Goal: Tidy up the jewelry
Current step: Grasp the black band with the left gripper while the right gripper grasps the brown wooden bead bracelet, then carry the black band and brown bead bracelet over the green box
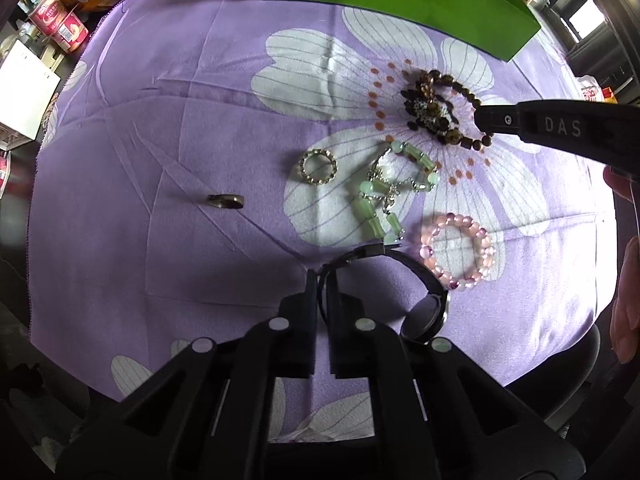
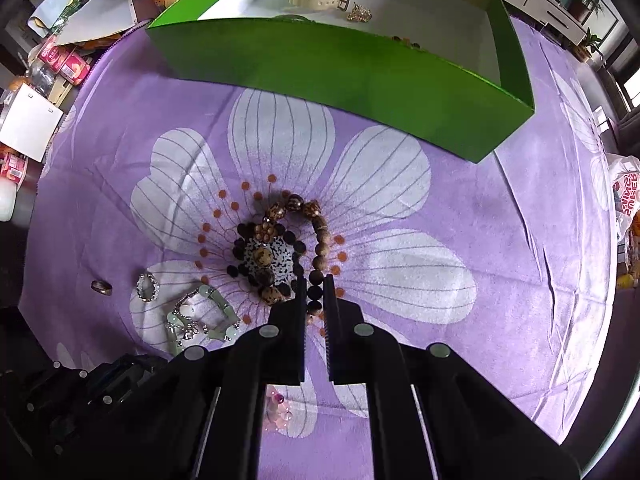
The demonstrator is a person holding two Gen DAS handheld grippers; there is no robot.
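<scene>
Two grippers shown over purple floral cloth (image 2: pixel 500 220). Left gripper (image 1: pixel 322 280): fingers narrowed on strap of black watch (image 1: pixel 426 312), dial hung right of fingertips. Right gripper (image 2: pixel 314 288): fingers narrowed around strand of brown bead necklace (image 2: pixel 280 248), remainder coiled ahead and left. Green box (image 2: pixel 360 76) well ahead. Risk judged: beads rolled out of serrated pads if grip slack; coil snagged on green bracelet (image 2: pixel 204 316) during lift.

Purple flowered cloth (image 2: pixel 460 184) covering the whole table, red cans (image 1: pixel 60 26) off at 10 o'clock, white plastic bag (image 2: pixel 624 188) over at 3 o'clock.
</scene>
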